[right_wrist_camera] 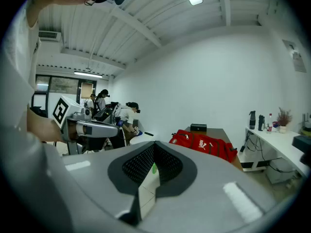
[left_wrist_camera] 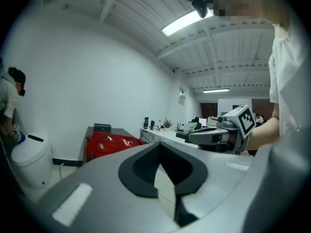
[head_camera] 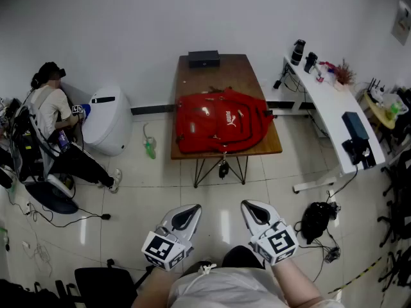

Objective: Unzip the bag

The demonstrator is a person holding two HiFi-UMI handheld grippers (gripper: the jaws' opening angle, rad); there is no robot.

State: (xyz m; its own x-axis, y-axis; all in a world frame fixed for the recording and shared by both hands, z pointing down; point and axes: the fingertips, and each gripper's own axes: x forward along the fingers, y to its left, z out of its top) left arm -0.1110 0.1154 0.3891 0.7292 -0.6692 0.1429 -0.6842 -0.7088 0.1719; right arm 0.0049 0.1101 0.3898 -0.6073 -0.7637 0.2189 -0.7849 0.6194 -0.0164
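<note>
A red backpack (head_camera: 221,120) lies flat on a brown wooden table (head_camera: 221,69) across the tiled floor, well ahead of both grippers. It also shows far off in the left gripper view (left_wrist_camera: 109,143) and the right gripper view (right_wrist_camera: 204,144). My left gripper (head_camera: 191,209) and right gripper (head_camera: 250,205) are held side by side close to my body, pointing toward the table. Both have their jaws together with nothing between them. In its own view the left gripper (left_wrist_camera: 158,145) shows its tips meeting, and the right gripper (right_wrist_camera: 154,144) does too.
A black box (head_camera: 203,58) sits at the table's far end. A long white desk (head_camera: 331,108) with bottles stands at the right, with a black bag (head_camera: 316,220) on the floor near it. A person (head_camera: 48,108) crouches by a white rounded unit (head_camera: 106,120) at the left.
</note>
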